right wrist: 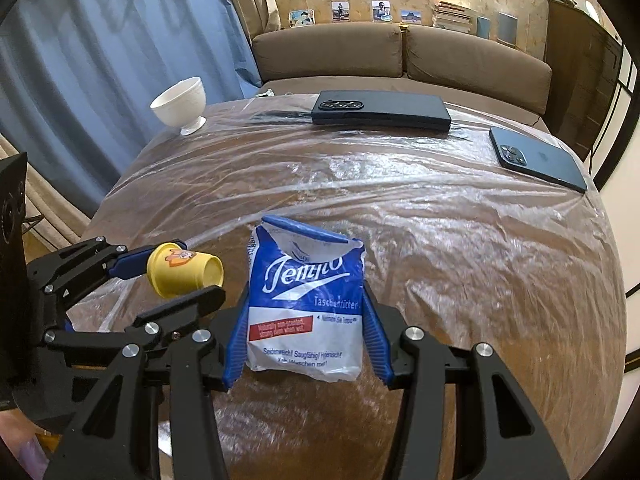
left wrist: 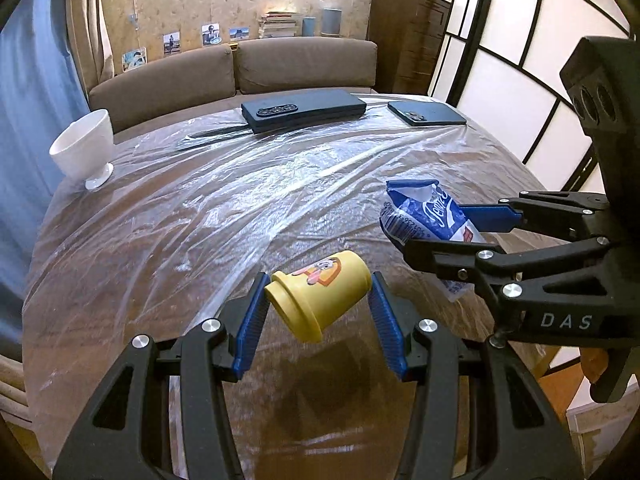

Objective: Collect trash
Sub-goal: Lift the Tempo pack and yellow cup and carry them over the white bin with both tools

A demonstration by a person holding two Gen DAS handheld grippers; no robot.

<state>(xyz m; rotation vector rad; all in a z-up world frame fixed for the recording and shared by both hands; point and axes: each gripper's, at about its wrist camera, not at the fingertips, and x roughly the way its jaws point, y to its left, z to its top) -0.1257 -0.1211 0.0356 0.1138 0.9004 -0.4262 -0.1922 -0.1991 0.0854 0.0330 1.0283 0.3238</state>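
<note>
My left gripper (left wrist: 318, 312) is shut on a small yellow plastic cup (left wrist: 316, 294) with a cartoon print, held tilted above the table. The cup also shows in the right wrist view (right wrist: 184, 274), with the left gripper (right wrist: 164, 280) around it. My right gripper (right wrist: 306, 336) is shut on an opened blue and white tissue packet (right wrist: 306, 304), held upright above the table. The packet shows in the left wrist view (left wrist: 426, 216), gripped by the right gripper (left wrist: 452, 236) just right of the cup.
The table (right wrist: 460, 240) is covered with wrinkled clear plastic film. A white footed bowl (right wrist: 180, 104) stands at the far left. A black folded phone (right wrist: 380, 110) lies at the far edge and a dark phone (right wrist: 536, 158) at the far right. A brown sofa (right wrist: 400, 54) is behind.
</note>
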